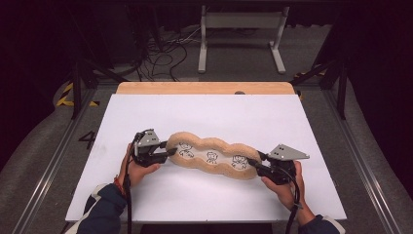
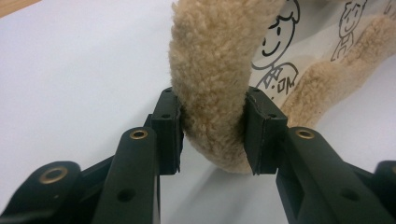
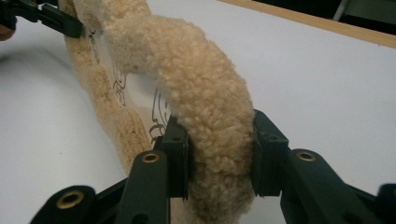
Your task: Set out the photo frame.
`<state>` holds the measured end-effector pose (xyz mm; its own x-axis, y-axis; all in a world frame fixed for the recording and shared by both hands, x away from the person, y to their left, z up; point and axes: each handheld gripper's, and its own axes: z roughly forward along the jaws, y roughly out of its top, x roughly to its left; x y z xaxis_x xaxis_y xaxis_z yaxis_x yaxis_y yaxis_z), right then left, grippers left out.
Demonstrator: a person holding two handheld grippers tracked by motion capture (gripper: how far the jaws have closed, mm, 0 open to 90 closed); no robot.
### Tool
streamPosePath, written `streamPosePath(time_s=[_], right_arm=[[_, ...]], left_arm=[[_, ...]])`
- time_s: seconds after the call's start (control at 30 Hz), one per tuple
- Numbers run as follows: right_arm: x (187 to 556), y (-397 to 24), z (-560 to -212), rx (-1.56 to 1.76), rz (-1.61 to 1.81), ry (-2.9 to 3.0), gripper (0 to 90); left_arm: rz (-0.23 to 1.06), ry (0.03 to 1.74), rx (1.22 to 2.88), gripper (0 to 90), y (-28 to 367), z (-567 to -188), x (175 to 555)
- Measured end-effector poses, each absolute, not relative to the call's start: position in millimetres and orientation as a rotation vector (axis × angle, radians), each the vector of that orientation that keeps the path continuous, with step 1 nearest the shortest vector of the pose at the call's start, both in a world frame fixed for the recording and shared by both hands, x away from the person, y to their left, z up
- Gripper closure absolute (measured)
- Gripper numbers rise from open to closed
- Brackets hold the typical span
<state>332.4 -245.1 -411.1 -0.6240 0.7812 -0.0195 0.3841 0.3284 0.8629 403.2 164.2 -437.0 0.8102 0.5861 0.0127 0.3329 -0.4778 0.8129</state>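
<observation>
The left hand-held gripper (image 1: 170, 152) clamps the fleecy mat's (image 1: 213, 157) nine o'clock end; the right hand-held gripper (image 1: 254, 163) grips its three o'clock end. The mat sits mid-worktop (image 1: 234, 114), likely being lifted; next both hands should rise together, evenly

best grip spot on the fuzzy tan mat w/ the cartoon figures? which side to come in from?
Take the plush mat by its thick fleecy rim at the two rounded ends, approaching level from each end. The rim is a fat roll that fills the jaws; the printed middle is thin and flat. The left gripper and right gripper pinch it exactly so.
</observation>
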Motion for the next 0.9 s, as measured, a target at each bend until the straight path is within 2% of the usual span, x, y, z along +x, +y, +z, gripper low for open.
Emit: streamPosePath(time_s=[0.27,0.43,0.53,0.67,0.9], right_arm=[[342,-246,-411,1.035,1.238,2.194,63.1],[337,-247,-412,1.059,1.218,2.188,54.6],[331,-250,-415,1.066,1.217,2.183,59.9],[332,-250,-418,1.091,1.229,2.173,64.1],[343,-253,-420,1.077,1.251,2.169,64.0]], left_arm=[[0.368,0.683,2.128,60.8,166,-436,392],[0.392,0.669,2.127,59.8,165,-435,391],[0.395,0.660,2.082,56.3,167,-433,390],[0.396,0.648,2.080,61.9,169,-434,390],[0.390,0.633,2.095,62.6,168,-434,386]])
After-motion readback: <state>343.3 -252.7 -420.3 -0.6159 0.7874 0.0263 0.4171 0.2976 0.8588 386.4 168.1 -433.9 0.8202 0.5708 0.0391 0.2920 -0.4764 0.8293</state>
